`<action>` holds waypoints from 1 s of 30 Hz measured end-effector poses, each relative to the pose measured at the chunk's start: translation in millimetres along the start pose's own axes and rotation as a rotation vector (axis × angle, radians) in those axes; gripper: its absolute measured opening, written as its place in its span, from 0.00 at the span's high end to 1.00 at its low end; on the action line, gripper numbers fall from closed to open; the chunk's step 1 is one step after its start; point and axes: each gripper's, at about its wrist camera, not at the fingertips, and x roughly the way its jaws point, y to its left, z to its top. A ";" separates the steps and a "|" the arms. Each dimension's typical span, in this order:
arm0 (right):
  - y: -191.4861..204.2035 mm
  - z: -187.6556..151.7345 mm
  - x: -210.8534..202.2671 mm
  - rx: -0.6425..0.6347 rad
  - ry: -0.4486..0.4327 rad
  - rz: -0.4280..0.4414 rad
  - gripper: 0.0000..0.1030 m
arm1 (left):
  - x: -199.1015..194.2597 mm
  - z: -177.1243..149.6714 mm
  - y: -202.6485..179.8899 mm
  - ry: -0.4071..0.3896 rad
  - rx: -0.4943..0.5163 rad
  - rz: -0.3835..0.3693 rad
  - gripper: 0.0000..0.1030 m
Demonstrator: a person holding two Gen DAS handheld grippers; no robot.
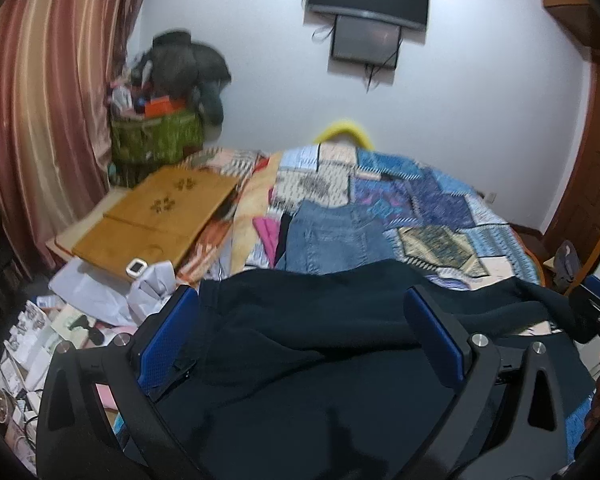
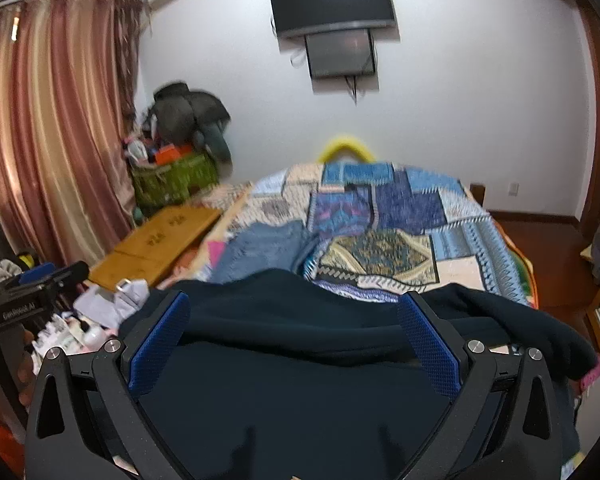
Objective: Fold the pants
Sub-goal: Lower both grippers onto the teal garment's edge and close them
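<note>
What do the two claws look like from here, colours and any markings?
Both match: matte black Y-shaped frames with triangular cut-outs and round silver bolts. The left claw and right claw each carry two blue, dot-textured pads. The right wrist view shows small white lettering on the left claw's body, too blurred to read.

A bed covered by a blue and cream patchwork quilt (image 1: 440, 216) fills mid-frame. On it lie dark navy fabric pants (image 1: 300, 320) at lower centre, folded blue denim jeans (image 1: 332, 236) just above, and a flat wooden board (image 1: 156, 212) at the left.
</note>
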 end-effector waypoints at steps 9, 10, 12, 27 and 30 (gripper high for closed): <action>-24.1 20.4 79.6 -0.099 0.143 0.011 0.00 | 125.1 22.3 49.3 0.195 -0.029 0.086 0.01; -26.6 22.9 87.2 -0.099 0.156 0.022 0.00 | 136.0 21.8 54.7 0.217 -0.022 0.095 0.04; -30.6 26.1 101.8 -0.100 0.183 0.042 0.00 | 160.8 21.6 63.5 0.263 0.005 0.121 0.09; -44.8 19.6 229.7 -0.167 0.570 0.215 0.18 | 298.9 -8.3 97.9 0.638 0.029 0.044 0.42; -42.5 14.6 246.5 -0.172 0.632 0.251 0.19 | 311.1 -11.5 97.5 0.663 0.034 0.016 0.45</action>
